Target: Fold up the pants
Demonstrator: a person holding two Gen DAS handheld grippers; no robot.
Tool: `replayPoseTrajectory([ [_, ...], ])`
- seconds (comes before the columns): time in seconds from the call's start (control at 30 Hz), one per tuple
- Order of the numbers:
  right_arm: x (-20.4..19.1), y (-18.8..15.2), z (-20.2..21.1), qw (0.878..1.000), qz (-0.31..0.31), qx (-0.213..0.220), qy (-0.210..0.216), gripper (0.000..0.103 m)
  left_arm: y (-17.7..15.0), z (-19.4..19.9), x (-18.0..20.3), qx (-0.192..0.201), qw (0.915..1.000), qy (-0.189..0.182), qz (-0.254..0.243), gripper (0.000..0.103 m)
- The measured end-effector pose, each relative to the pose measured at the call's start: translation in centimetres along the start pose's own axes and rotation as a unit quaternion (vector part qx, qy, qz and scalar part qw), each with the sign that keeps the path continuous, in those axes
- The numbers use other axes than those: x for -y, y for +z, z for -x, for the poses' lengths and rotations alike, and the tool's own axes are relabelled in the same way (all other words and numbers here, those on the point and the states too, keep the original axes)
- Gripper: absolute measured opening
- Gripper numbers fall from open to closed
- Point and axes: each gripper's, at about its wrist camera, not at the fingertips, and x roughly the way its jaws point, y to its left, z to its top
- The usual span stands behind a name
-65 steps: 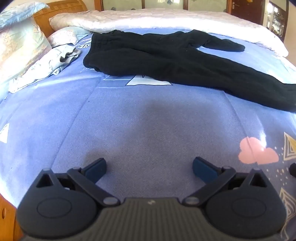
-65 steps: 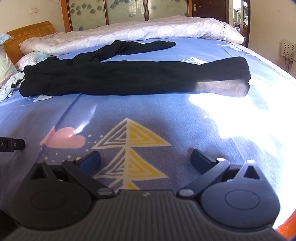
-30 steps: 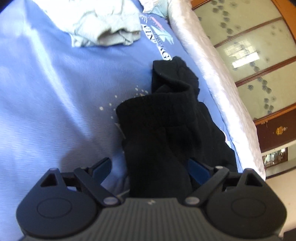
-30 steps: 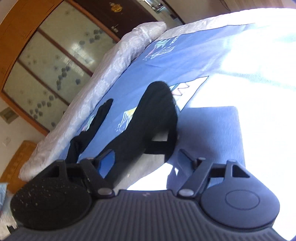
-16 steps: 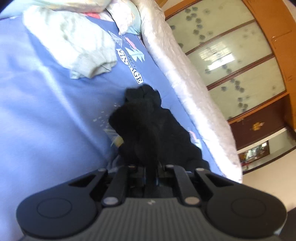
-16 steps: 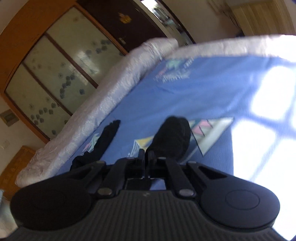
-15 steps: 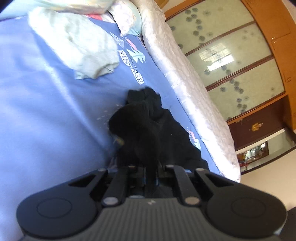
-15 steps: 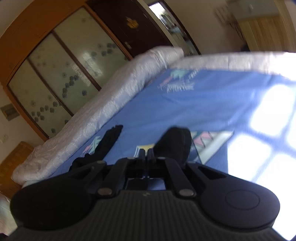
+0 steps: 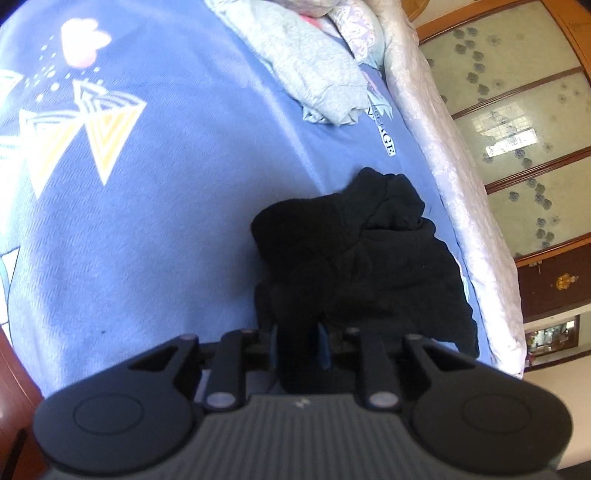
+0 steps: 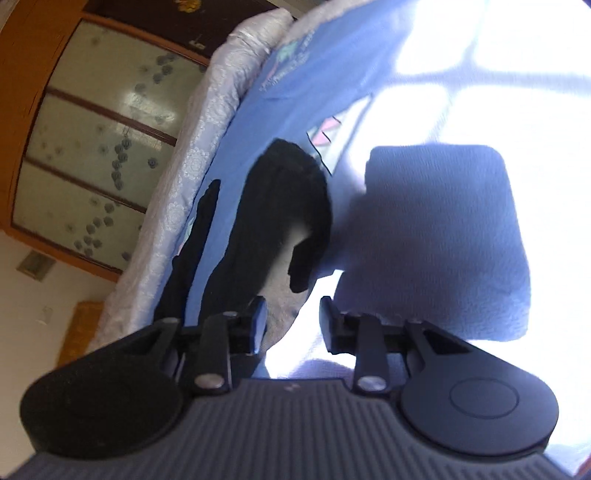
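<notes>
The black pants [image 9: 354,258] lie bunched on the blue bedsheet [image 9: 147,206]. My left gripper [image 9: 297,338] is shut on a fold of the pants at the waist end, and the black cloth rises between the fingers. In the right wrist view one pant leg [image 10: 273,218] runs along the sheet with its cuff end curled, and the other leg [image 10: 192,240] lies beyond it. My right gripper [image 10: 291,321] is open just over the near leg, with nothing between its fingers.
A grey crumpled garment [image 9: 314,74] and pillows [image 9: 354,22] lie at the head of the bed. A white quilt [image 9: 461,184] runs along the far side, also in the right wrist view [image 10: 192,155]. A wooden wardrobe [image 9: 524,110] stands behind. Bright sunlight [image 10: 480,92] falls on the sheet.
My right gripper has opened and let go of the pant leg, which now lies on the sheet. My left gripper stays shut on the waist end and has swung over the bed.
</notes>
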Motion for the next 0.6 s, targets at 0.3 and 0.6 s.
replayPoseTrajectory([
  [0.3,-2.3,4.7,-4.8,0.998,-0.046,0.034,0.023,0.01,1.0,-0.7,-0.2,0.001,1.0,-0.001,0.01,0.018],
  [0.6,-11.4,5.7,6.4,0.972,0.175,0.152,0.045,0.009,0.1,2.6,-1.0,0.008,0.9993,-0.019,-0.033,0.009],
])
